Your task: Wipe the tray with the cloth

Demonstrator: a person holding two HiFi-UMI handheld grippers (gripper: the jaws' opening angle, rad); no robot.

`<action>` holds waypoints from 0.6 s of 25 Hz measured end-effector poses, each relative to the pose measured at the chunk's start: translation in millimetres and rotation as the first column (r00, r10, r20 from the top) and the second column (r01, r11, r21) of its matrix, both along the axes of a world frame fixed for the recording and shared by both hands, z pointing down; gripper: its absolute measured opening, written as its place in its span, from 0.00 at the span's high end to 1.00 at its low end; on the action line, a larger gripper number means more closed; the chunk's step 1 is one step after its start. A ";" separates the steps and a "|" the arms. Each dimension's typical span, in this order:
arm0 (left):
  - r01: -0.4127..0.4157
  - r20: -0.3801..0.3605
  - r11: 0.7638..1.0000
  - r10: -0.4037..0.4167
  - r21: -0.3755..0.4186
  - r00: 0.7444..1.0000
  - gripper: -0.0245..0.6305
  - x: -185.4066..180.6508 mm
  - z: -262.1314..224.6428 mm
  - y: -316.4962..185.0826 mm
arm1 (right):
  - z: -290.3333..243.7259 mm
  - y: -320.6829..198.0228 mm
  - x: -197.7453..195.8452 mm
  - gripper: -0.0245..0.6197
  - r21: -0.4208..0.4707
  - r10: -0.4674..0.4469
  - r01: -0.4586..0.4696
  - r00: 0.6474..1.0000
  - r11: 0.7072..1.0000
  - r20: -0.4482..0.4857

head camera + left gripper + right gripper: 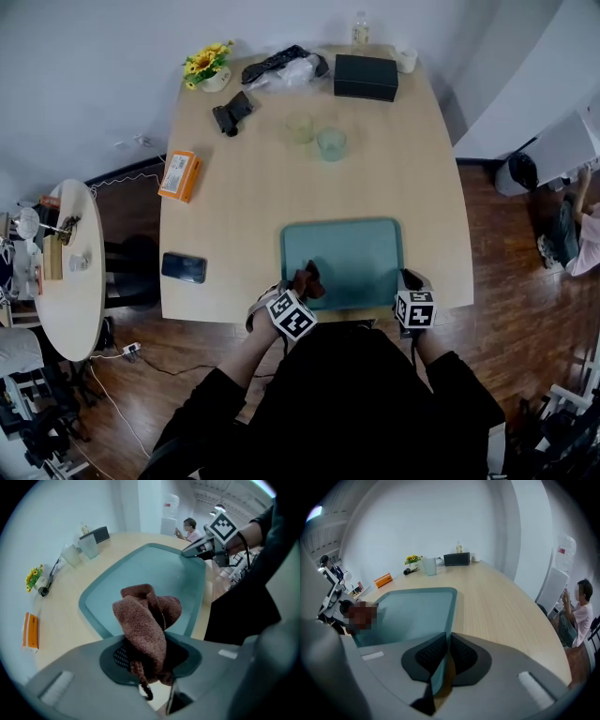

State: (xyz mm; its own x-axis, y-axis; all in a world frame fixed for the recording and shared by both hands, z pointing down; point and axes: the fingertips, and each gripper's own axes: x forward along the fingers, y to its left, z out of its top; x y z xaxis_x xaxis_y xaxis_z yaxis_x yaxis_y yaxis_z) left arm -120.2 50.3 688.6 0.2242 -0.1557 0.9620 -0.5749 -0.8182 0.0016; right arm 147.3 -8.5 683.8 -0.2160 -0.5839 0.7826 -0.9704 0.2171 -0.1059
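I've the left gripper [149, 658] clenched on the cloth [143, 616], right gripper [446, 654] pinching the tray [417, 606] rim; scrub hard and that hold may slip.

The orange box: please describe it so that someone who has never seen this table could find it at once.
Look at the light wooden table and follow its left edge in the head view. About halfway along that edge lies the orange box, beyond the black phone. It is the only bright orange box there.
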 end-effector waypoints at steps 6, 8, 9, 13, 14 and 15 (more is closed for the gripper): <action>-0.003 0.018 1.000 0.003 0.010 1.000 0.81 -15.2 8.9 10.1 | 7.9 0.1 -14.2 0.91 -0.002 -0.013 0.013 1.000 1.000 -0.009; 0.019 0.020 1.000 -0.019 0.009 1.000 0.81 -26.0 11.6 10.4 | 14.4 -5.9 -26.7 0.91 -0.004 -0.042 0.042 0.999 0.999 -0.005; 0.033 0.022 0.999 -0.033 0.005 0.999 0.81 -29.1 11.8 11.1 | 14.8 -8.3 -30.1 0.91 -0.005 -0.056 0.056 0.998 0.998 -0.003; 0.018 0.040 1.000 -0.018 0.000 0.999 0.81 -19.5 9.5 8.8 | 5.2 -5.8 -15.7 0.91 0.002 -0.045 0.045 0.999 0.999 -0.001; 0.009 0.041 1.000 -0.009 0.000 0.999 0.81 -15.8 8.6 8.2 | 3.7 -4.8 -11.8 0.91 0.007 -0.040 0.040 0.999 0.999 -0.002; 0.004 0.041 1.000 -0.004 -0.002 0.999 0.81 -13.1 8.4 7.8 | 2.8 -4.8 -9.2 0.91 0.012 -0.037 0.037 0.999 0.999 -0.003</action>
